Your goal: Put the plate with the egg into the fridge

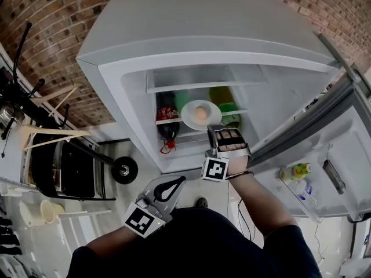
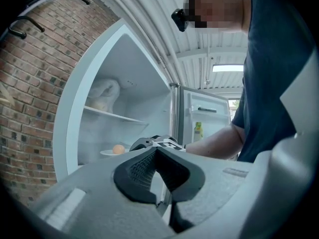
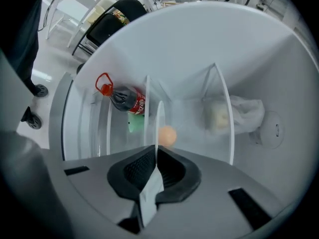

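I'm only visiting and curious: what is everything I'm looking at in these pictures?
fridge: one, white-grey, door open, against the brick wall
plate: one, white, in the fridge's opening
egg: one, pale brown, on the plate
cola bottle: one, dark with red label, left of the plate
green containers: at least two, behind the plate
yellow-green bottle: one, door shelf
black appliance: one, left of the fridge
left gripper: grey, fingers together, empty
right gripper: grey, fingers closed on the plate's rim
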A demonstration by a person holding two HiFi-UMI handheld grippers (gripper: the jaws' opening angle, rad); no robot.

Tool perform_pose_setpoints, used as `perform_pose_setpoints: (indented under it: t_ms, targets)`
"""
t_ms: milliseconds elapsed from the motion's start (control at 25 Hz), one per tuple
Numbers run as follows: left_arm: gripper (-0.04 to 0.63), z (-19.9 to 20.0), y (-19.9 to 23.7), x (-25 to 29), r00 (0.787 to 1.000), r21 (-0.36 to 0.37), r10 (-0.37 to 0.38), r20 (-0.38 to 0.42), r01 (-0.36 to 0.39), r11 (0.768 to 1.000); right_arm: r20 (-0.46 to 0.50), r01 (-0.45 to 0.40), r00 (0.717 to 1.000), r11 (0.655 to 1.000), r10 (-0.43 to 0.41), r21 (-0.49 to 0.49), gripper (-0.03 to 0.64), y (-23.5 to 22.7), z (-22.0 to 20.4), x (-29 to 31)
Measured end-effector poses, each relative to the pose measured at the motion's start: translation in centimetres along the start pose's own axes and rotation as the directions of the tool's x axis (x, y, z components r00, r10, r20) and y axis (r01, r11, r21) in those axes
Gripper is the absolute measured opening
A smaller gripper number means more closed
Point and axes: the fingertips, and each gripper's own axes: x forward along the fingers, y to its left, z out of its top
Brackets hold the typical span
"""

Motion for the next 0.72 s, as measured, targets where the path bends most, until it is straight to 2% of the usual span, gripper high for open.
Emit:
perform_pose_setpoints:
  t_ms: [560,720]
  targets:
    - [-0.003,-0.6,0.1,1.0,0.999,-0.008,0.044,-0.005,-0.044,0.999,-0.019,-0.051,0.999,0.999,0.051,0.0,0.02,0.5,-1.1,5.1]
    - [-0.003,-1.0,0.2,1.1,0.999,-0.014,0.047,-0.009,-0.047,0.999,-0.018,-0.098,0.995,0.995,0.099,0.016,0.02,0.5,-1.0,6.1]
